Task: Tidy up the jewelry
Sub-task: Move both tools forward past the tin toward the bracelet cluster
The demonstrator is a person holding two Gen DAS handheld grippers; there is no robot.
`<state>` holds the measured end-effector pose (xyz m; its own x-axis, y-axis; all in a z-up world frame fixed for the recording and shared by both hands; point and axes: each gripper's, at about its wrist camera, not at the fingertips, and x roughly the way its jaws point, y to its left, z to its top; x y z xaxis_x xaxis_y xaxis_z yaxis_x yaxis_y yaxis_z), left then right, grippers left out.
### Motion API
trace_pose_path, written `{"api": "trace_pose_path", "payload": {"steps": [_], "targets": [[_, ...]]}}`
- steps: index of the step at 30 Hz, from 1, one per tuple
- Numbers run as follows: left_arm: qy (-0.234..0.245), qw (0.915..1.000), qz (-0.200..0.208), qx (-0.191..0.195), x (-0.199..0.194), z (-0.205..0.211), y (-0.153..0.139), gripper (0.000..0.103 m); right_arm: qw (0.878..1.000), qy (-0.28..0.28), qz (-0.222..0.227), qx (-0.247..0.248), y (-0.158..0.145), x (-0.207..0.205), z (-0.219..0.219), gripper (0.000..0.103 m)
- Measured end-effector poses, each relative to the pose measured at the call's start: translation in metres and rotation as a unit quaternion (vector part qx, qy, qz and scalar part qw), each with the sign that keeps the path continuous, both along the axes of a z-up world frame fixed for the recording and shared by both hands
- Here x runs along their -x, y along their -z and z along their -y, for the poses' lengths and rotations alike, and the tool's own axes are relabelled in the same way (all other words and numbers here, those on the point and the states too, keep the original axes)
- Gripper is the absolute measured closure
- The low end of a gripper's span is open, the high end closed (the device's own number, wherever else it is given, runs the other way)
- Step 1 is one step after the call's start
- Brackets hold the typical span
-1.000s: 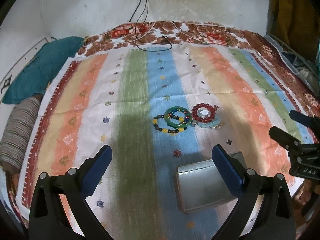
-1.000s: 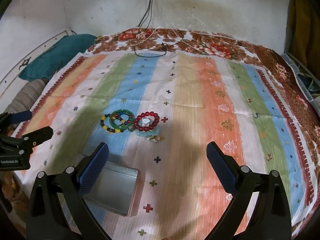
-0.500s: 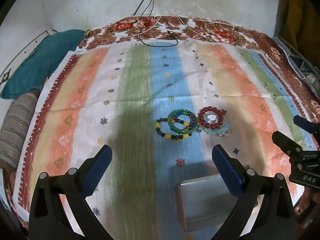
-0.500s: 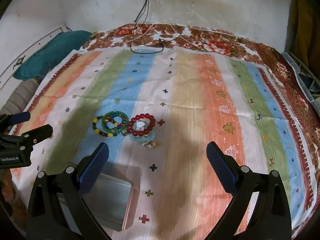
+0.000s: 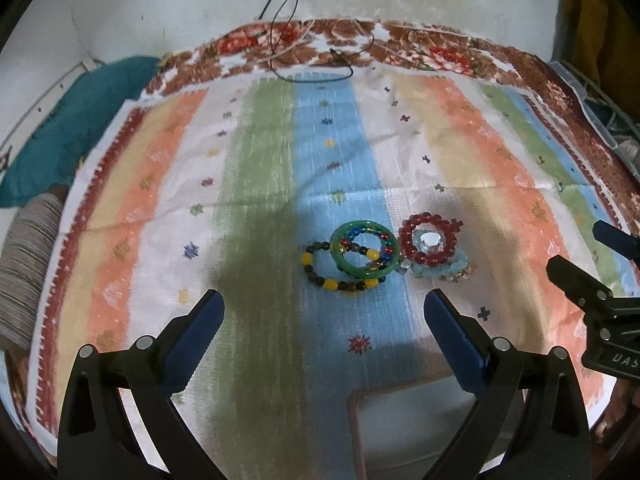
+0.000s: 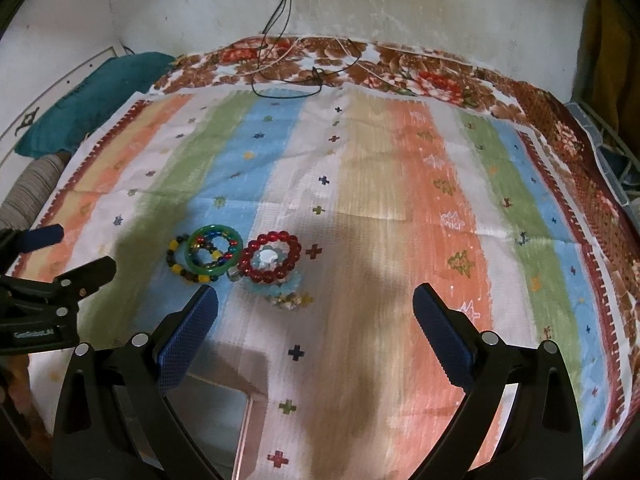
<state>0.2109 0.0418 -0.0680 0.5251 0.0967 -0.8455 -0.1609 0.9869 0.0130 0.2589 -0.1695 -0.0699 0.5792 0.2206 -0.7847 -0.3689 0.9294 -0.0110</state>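
A cluster of bracelets lies on the striped cloth: a green bangle [image 5: 347, 260] [image 6: 200, 268] over a black-and-yellow bead bracelet [image 5: 329, 283] [image 6: 176, 268], a red bead bracelet [image 5: 408, 240] [image 6: 256, 272], and a pale blue one [image 5: 452, 270] [image 6: 286, 286] under it. A metal tin [image 5: 420, 432] [image 6: 212, 412] sits open near the front edge. My left gripper [image 5: 324, 312] is open and empty, just short of the bracelets. My right gripper [image 6: 316, 304] is open and empty, to the right of them.
The striped cloth [image 5: 256, 208] covers a bed with a floral border. A teal cushion [image 5: 80, 120] and a striped roll [image 5: 24, 264] lie at the left. Black and white cables [image 6: 288, 72] trail from the wall at the back. A crate [image 6: 616, 168] stands at the right.
Both grippers have moved forward toward the bracelets, which now sit closer in both views. The tin has slid toward the bottom edge. Both stay open.
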Motion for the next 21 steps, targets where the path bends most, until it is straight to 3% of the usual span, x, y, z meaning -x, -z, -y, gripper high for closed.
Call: {"api": "trace_pose_path", "payload": {"steps": [15, 21], "targets": [[-0.005, 0.9996, -0.026, 0.012, -0.035, -0.008, 0.030, 0.006, 0.999, 0.018, -0.045, -0.004, 0.026, -0.036, -0.005, 0.004], [-0.002, 0.9993, -0.035, 0.016, -0.046, -0.010, 0.040, 0.006, 0.999, 0.018, -0.043, 0.019, 0.033, -0.045, -0.013, 0.004]]}}
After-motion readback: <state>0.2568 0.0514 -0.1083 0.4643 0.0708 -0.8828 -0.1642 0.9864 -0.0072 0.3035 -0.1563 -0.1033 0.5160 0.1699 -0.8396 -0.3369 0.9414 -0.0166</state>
